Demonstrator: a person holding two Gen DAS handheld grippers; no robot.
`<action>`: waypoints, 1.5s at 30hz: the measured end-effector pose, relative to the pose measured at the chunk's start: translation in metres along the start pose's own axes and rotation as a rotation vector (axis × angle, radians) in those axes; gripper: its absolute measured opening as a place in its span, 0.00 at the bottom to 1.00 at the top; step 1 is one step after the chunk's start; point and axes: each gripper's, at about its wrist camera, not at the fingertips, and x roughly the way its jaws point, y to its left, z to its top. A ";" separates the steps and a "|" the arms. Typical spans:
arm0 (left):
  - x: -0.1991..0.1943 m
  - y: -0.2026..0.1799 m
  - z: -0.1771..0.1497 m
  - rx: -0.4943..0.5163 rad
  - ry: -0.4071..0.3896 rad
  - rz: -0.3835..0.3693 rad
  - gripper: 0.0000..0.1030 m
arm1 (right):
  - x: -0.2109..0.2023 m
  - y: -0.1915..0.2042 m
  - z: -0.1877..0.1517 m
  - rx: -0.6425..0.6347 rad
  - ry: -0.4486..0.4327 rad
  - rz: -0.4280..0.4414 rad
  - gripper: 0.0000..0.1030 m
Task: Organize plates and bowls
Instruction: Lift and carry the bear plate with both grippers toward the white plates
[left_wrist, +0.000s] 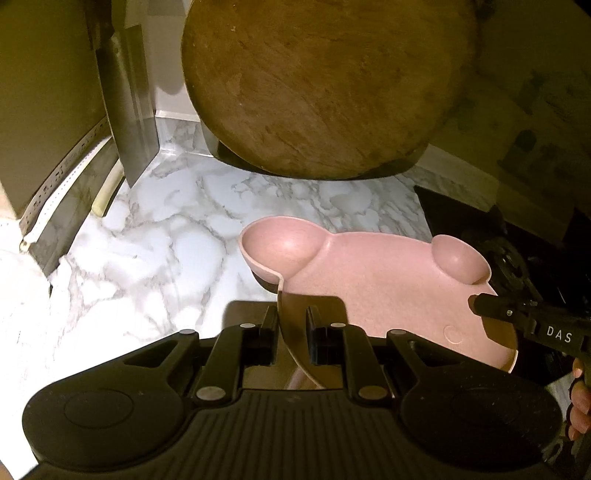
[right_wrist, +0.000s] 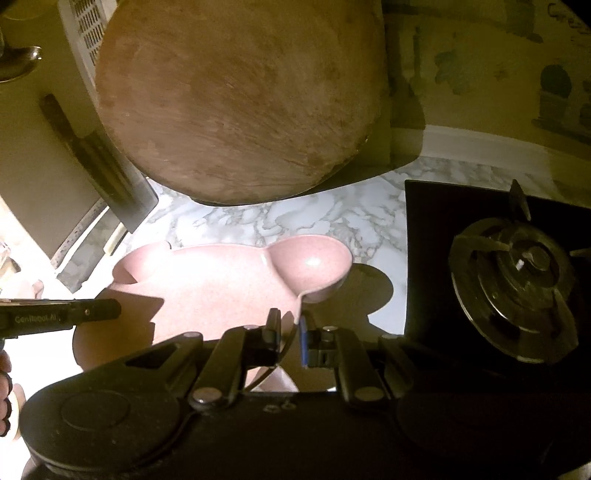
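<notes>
A pink plate (left_wrist: 380, 288) shaped like an animal head with two bowl-like ears is held above the marble counter (left_wrist: 147, 251). My left gripper (left_wrist: 291, 325) is shut on its left rim. My right gripper (right_wrist: 291, 332) is shut on its right rim, just below the right ear; the plate also shows in the right wrist view (right_wrist: 221, 288). Each gripper's tip shows in the other's view: the right one (left_wrist: 517, 317) and the left one (right_wrist: 74, 314).
A large round wooden board (left_wrist: 321, 85) leans upright at the back of the counter on a dark stand. A cleaver (left_wrist: 125, 110) hangs at the left wall. A black gas hob with a burner (right_wrist: 517, 288) lies to the right.
</notes>
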 end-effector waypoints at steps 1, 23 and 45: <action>-0.002 0.000 -0.003 -0.001 0.002 -0.001 0.14 | -0.003 0.000 -0.003 0.004 0.000 0.004 0.09; -0.007 -0.006 -0.044 0.010 0.050 0.008 0.14 | -0.013 -0.006 -0.050 0.030 0.029 0.015 0.08; -0.001 -0.005 -0.058 0.023 0.075 0.001 0.14 | -0.003 -0.009 -0.057 0.039 0.076 0.004 0.08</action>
